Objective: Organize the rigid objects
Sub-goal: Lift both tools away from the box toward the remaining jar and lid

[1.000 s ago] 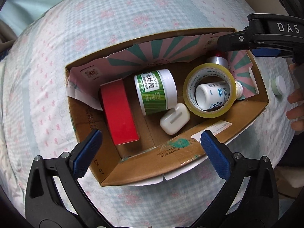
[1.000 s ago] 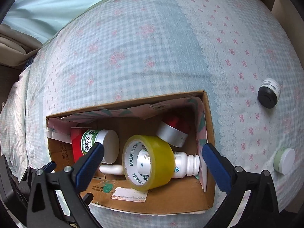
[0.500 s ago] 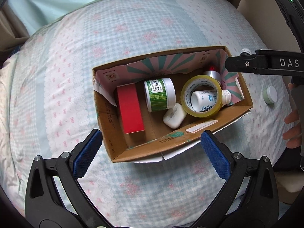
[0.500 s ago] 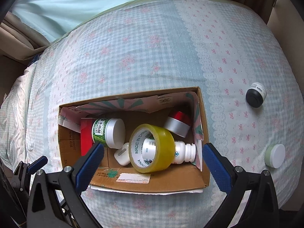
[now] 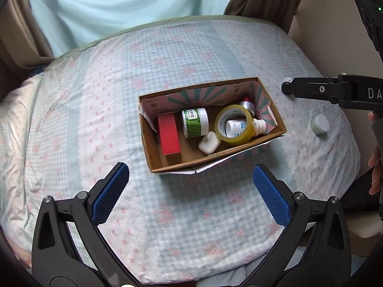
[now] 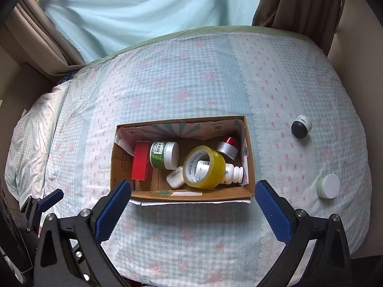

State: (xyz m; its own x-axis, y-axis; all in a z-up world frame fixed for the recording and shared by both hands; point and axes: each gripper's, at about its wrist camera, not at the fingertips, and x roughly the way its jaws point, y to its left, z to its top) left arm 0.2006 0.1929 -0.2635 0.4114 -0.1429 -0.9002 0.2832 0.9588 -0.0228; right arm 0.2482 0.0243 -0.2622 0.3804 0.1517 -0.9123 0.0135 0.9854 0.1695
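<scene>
Now both tongs, left [image 5: 190, 190] & right [image 6: 192, 206], spread wide, empty, above cardboard box [image 6: 191, 193].

Checked bedspread [image 6: 191, 76], pale blue curtain [image 6: 143, 7] behind

Each gripper, left [image 5: 189, 181] and right [image 6: 192, 196], has black plastic arms with silver screws and blue textured fingertip pads [image 5: 109, 193]. White "DA" lettering marks the right unit's side. Bare skin shows on the person's hand [image 5: 375, 169].
</scene>
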